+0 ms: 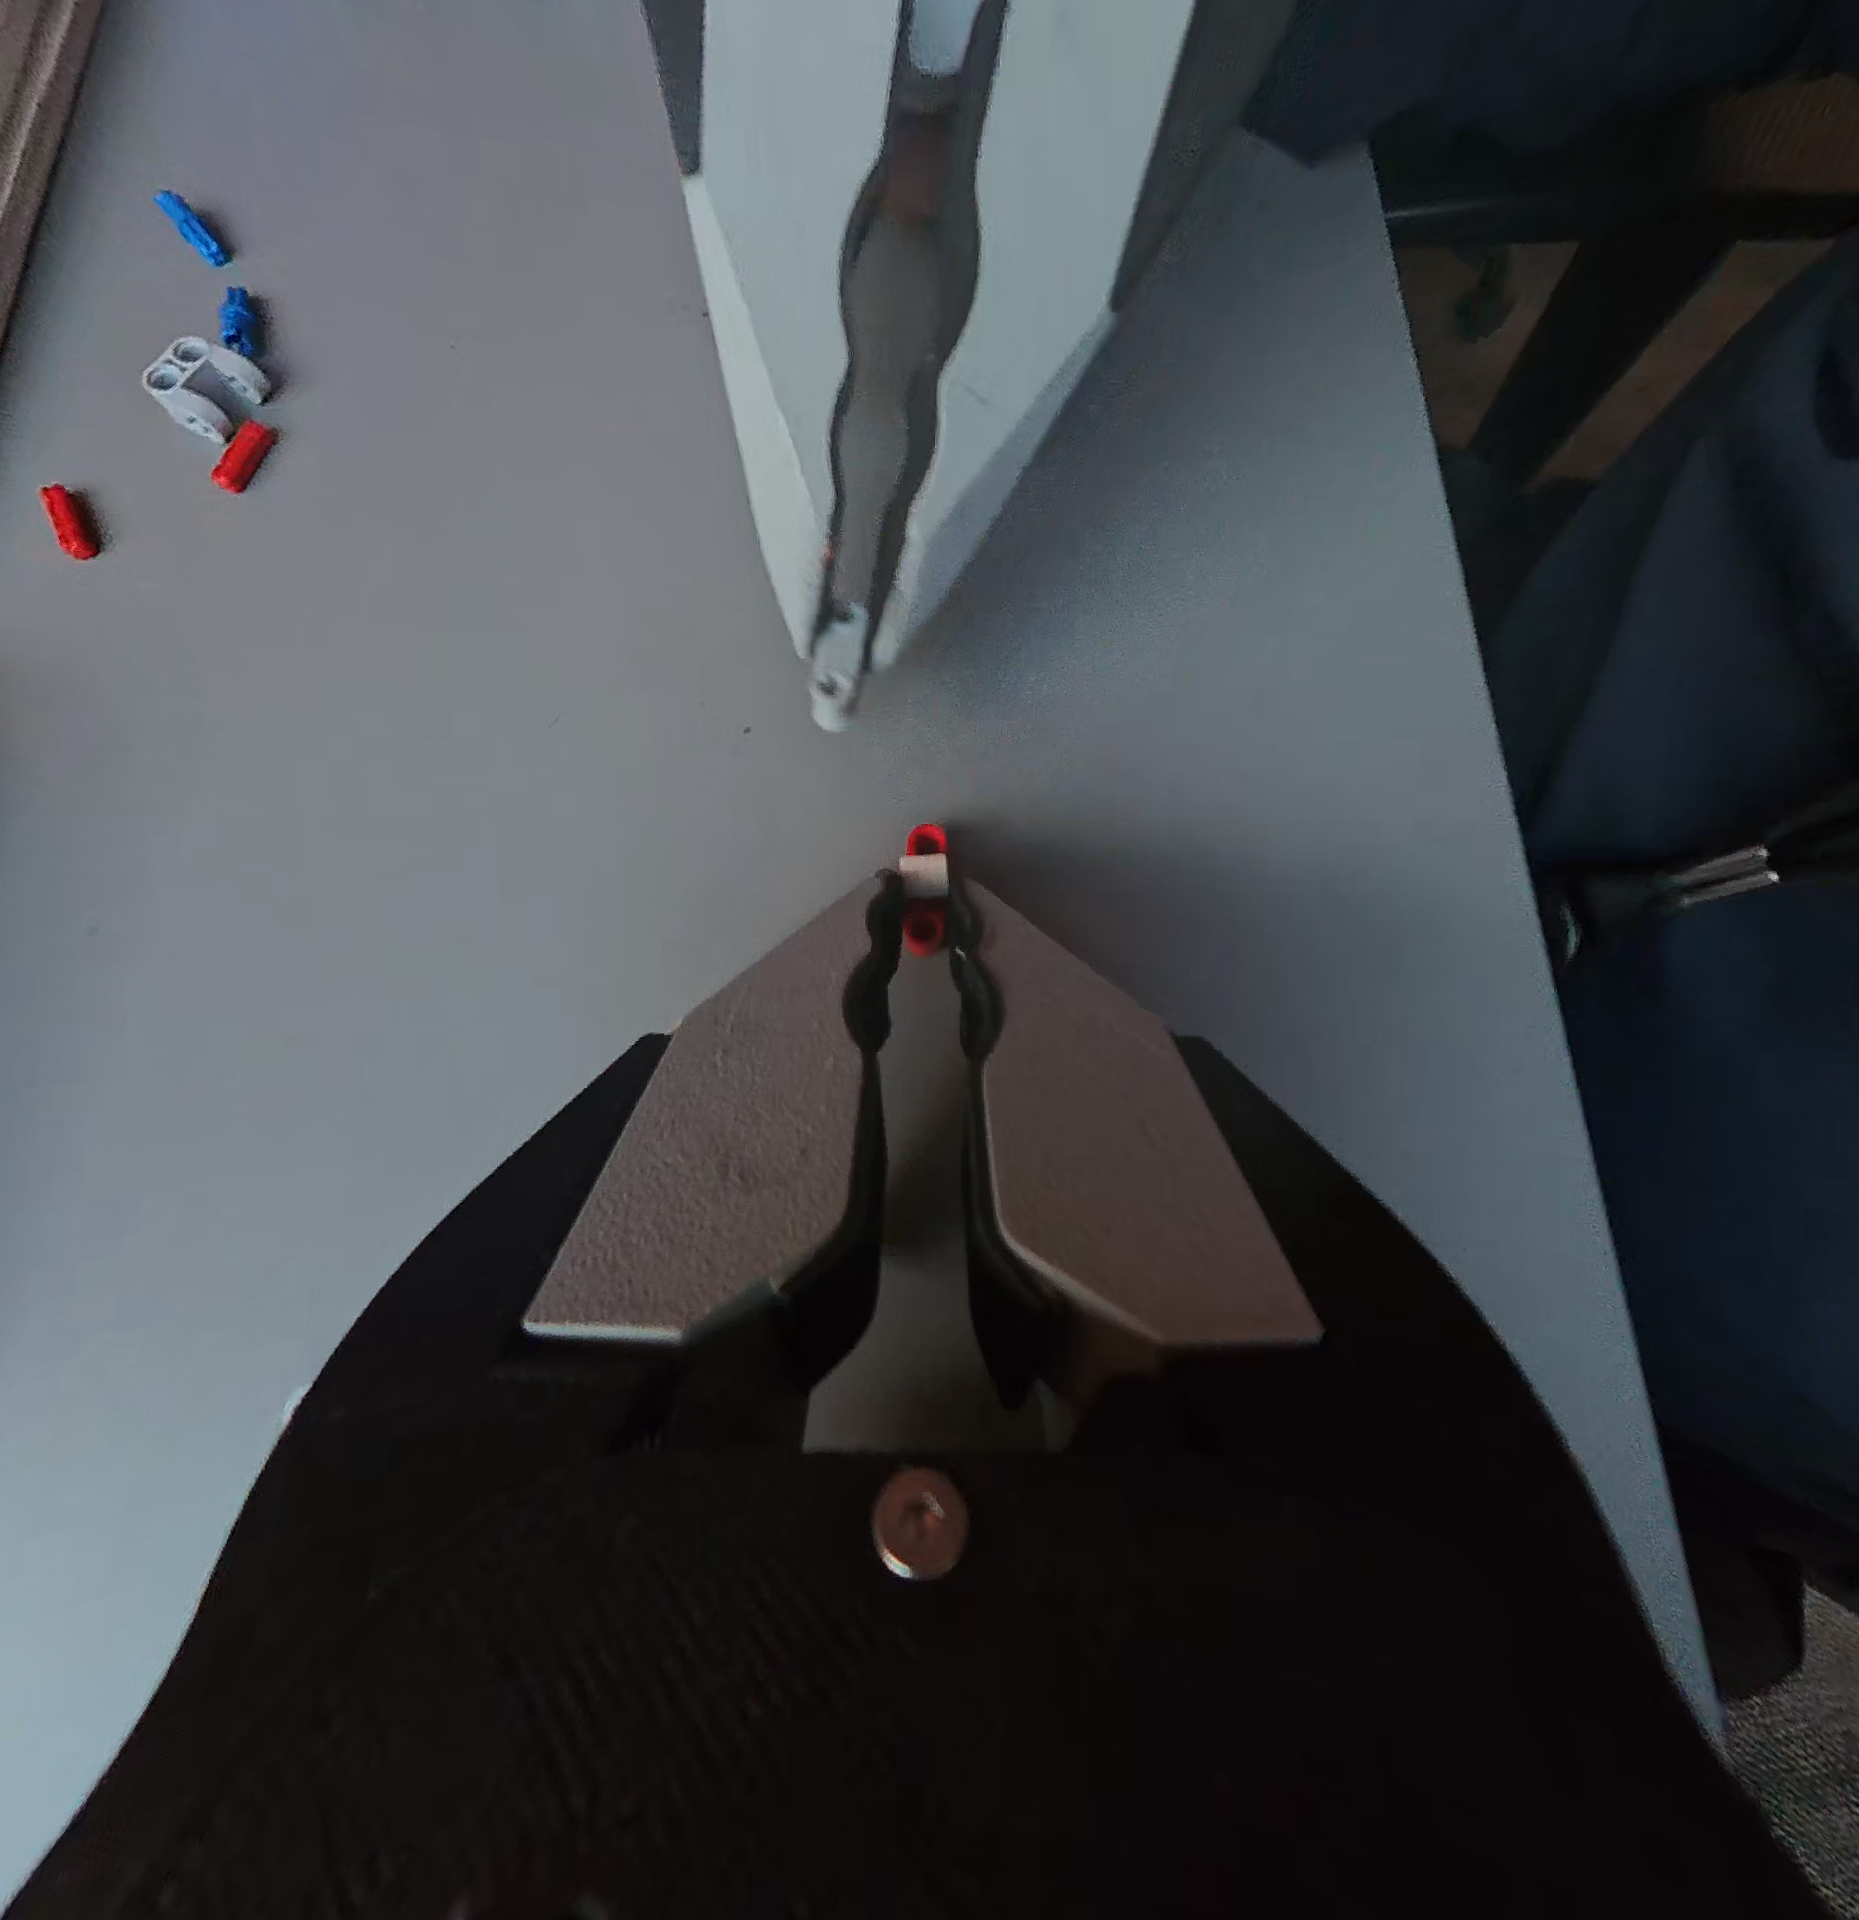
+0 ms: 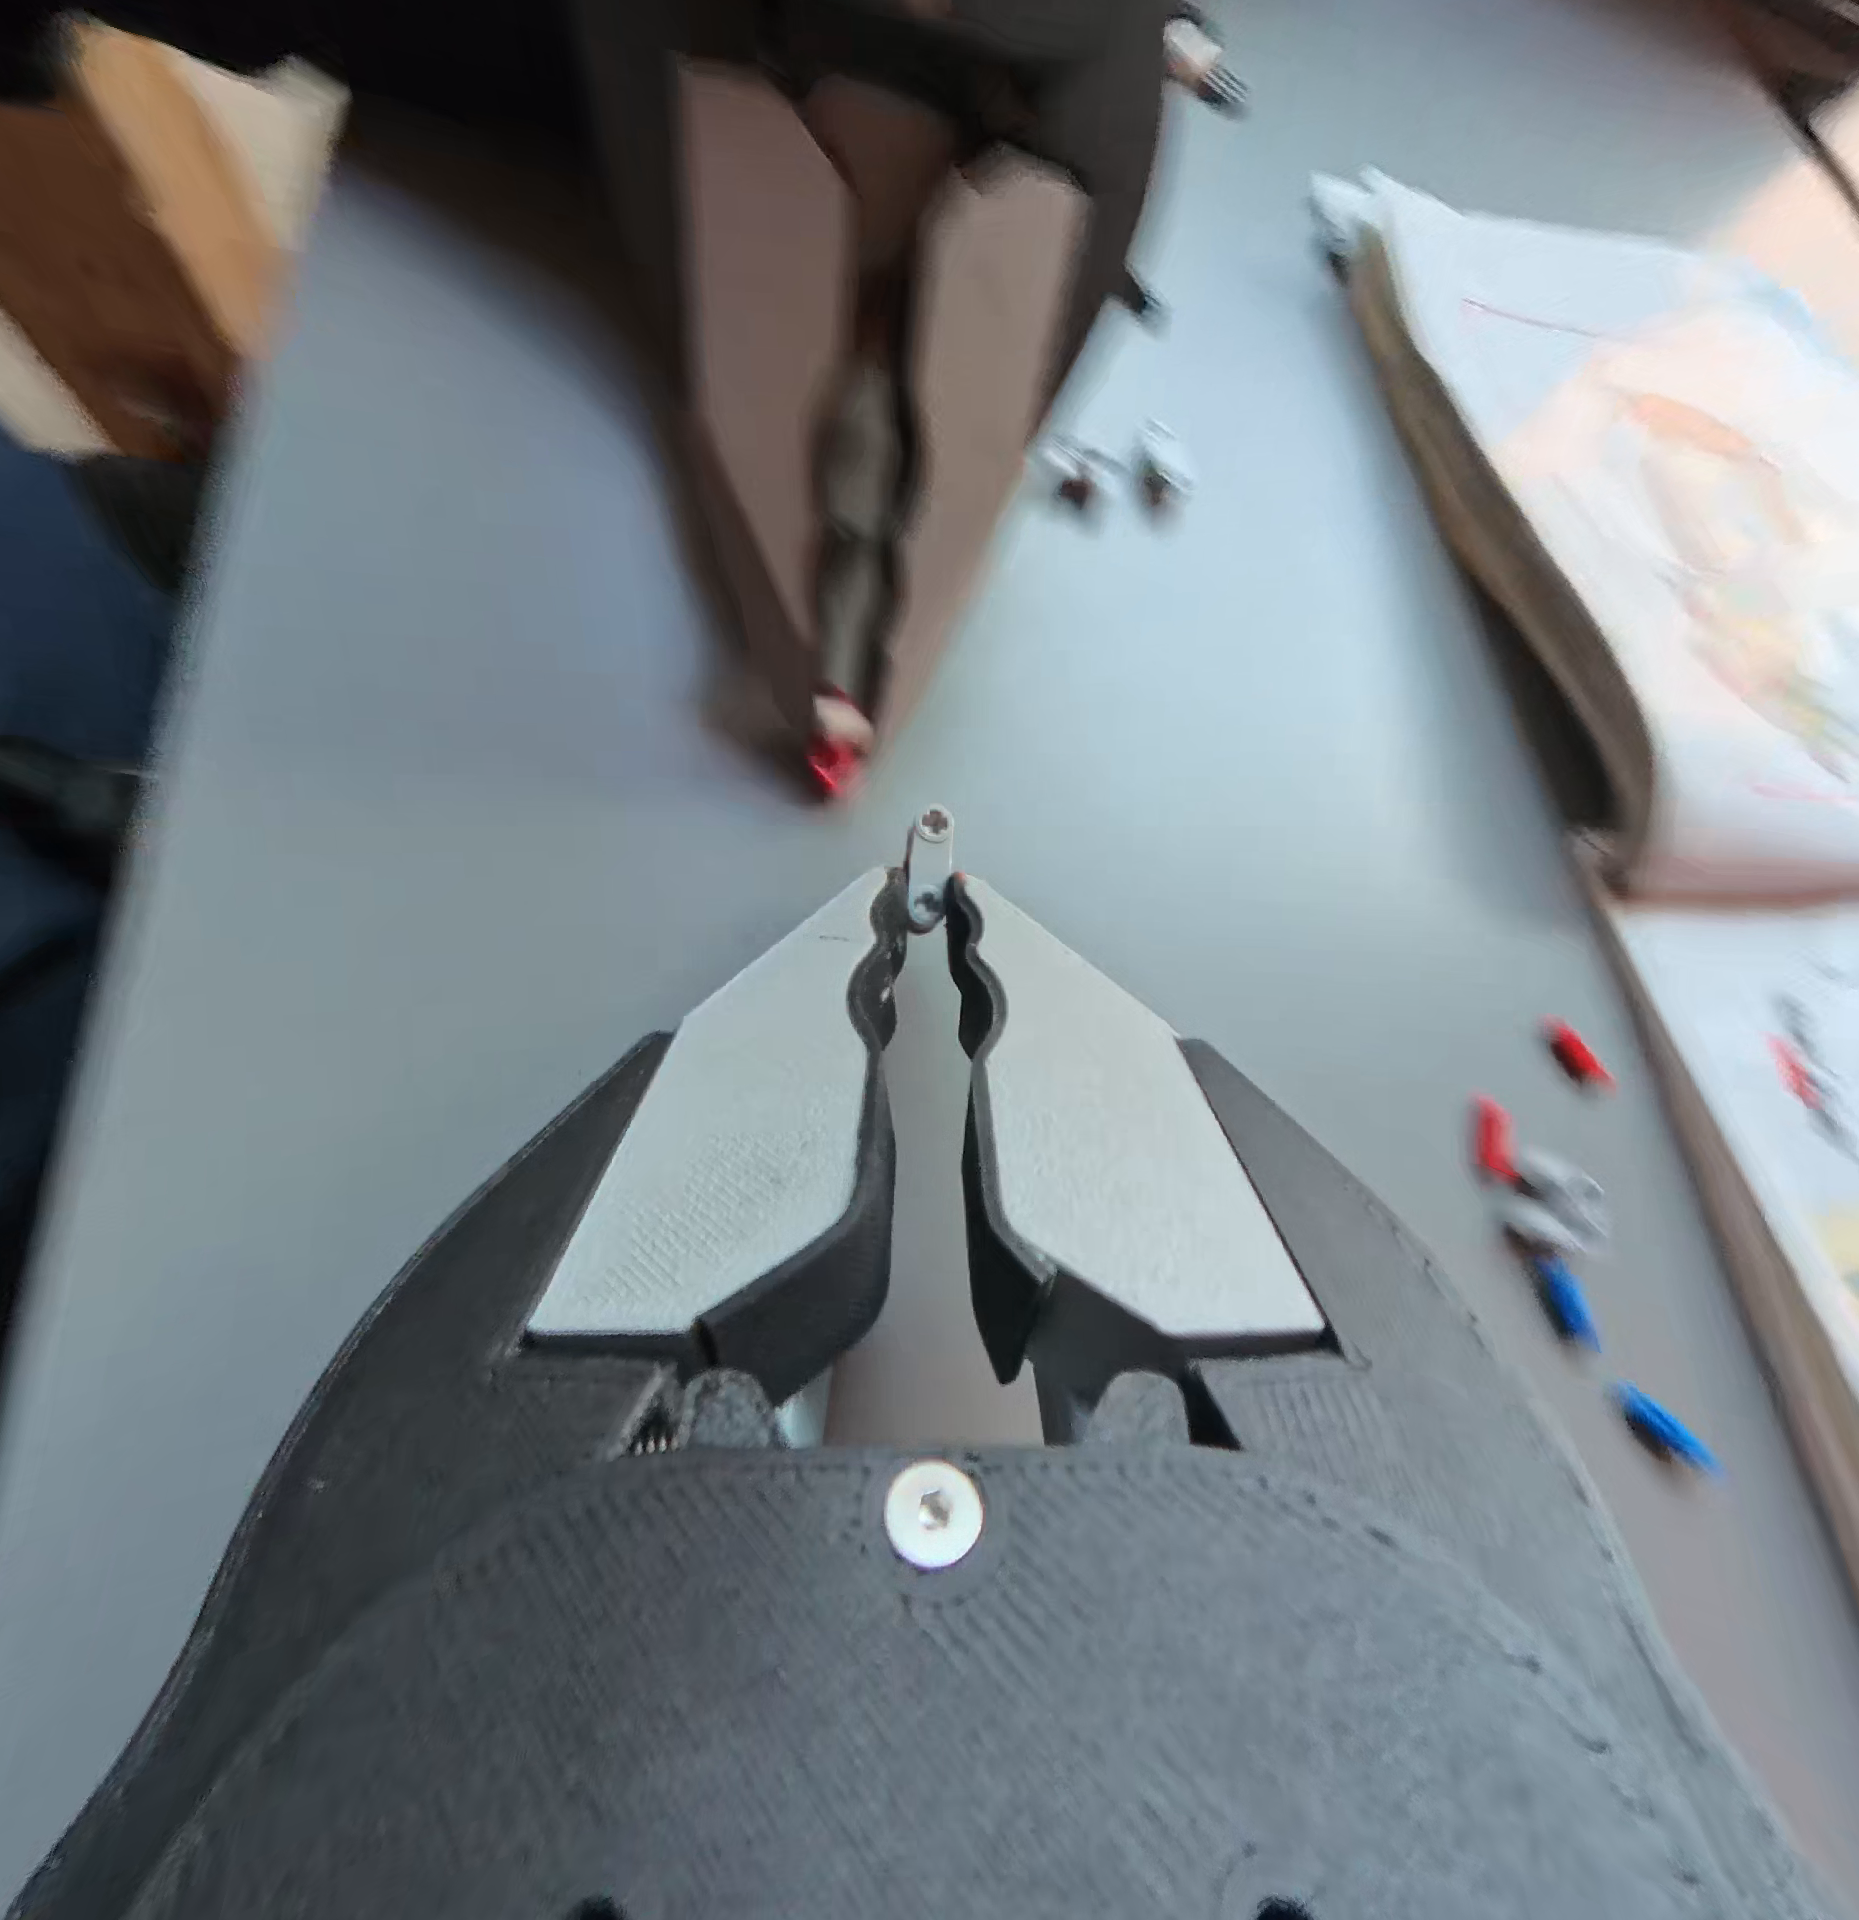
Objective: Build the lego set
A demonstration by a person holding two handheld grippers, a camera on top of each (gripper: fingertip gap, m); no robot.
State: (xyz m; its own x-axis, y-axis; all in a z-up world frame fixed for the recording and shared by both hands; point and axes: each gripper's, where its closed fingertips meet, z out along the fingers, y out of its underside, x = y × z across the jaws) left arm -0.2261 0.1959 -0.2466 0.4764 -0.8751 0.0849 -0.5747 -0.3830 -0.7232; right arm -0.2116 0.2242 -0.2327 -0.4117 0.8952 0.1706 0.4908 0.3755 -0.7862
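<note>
My left tool [image 1: 923, 902] is clamped on a red pin with a white sleeve [image 1: 924, 875]; my right tool [image 2: 927, 896] grips a small grey link [image 2: 929, 854]; both hang above the grey tabletop [image 1: 385, 831].

Right tongs [image 2: 925, 896] closed on a small light grey link piece [image 2: 929, 854], both black pads pressed against its near end, far end poking out past the tips. Just beyond, left tongs [image 2: 837, 727] pointing back, gripping a red and whitish piece [image 2: 833, 756], blurred. Pale grey surface [image 2: 489, 727] beneath. Off right, red pins [image 2: 1574, 1051], blue pins [image 2: 1569, 1299], a grey part [image 2: 1553, 1200]. Farther up, perhaps two small grey bits [image 2: 1117, 468]. Printed sheets [image 2: 1683, 499] along the right edge.
</note>
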